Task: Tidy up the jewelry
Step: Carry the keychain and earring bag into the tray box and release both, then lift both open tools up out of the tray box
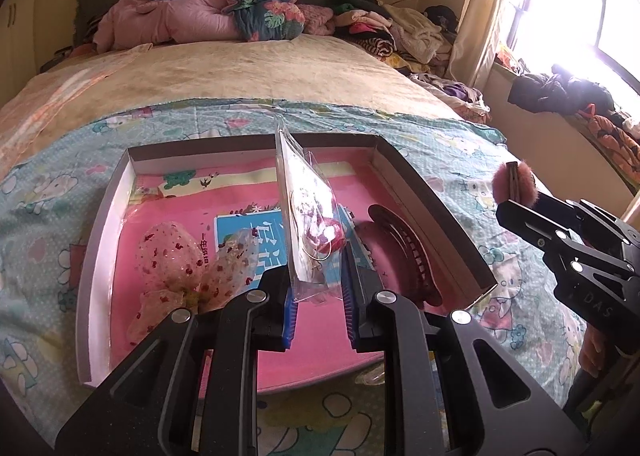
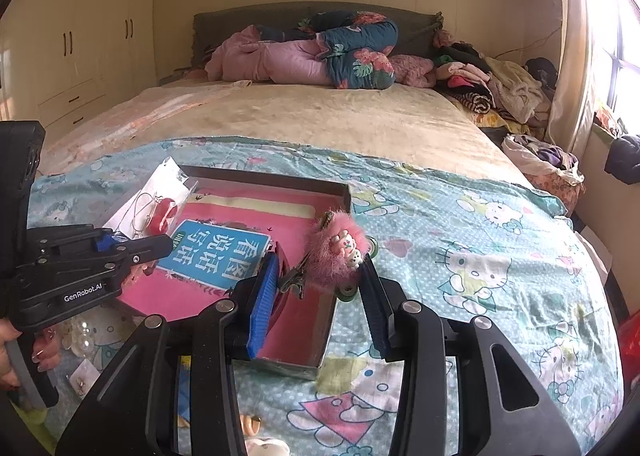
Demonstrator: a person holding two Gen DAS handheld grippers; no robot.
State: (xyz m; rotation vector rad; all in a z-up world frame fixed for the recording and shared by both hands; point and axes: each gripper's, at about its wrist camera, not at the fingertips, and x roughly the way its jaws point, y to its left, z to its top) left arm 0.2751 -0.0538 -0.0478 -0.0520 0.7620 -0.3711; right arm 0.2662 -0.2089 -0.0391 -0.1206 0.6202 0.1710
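1. The bed covered by a turquoise cartoon-cat printed sheet [image 2: 460, 224] gives wide open room ahead of and to the outer side of the right gripper; clothes are heaped only far beyond both jaws.
2. The shallow white-walled cardboard box with a pink lining [image 1: 104, 216] lies just ahead of and below the left gripper [image 1: 318, 296]. Its near right corner sits directly beneath the right gripper [image 2: 320, 288].
3. Inside, left of the left jaws, lies a clear red-spotted fabric bow [image 1: 180, 256]; right of them, a dark maroon toothed hair clip [image 1: 400, 252]. The middle strip looks free.
4. The left jaws are nearly pressed together, pinching the bottom edge of a clear plastic packet holding a white card with thin hoops and a red bead [image 1: 308, 212], upright over the box.
5. The right jaws stand part spread, holding between their tips a fluffy pink metal-backed hair clip with small white charms [image 2: 340, 252].
6. Judgement: both pieces are mid-carry to the box. Next calls for lowering each past the wall onto bare lining before letting go; the right-hand rim is the snag risk.
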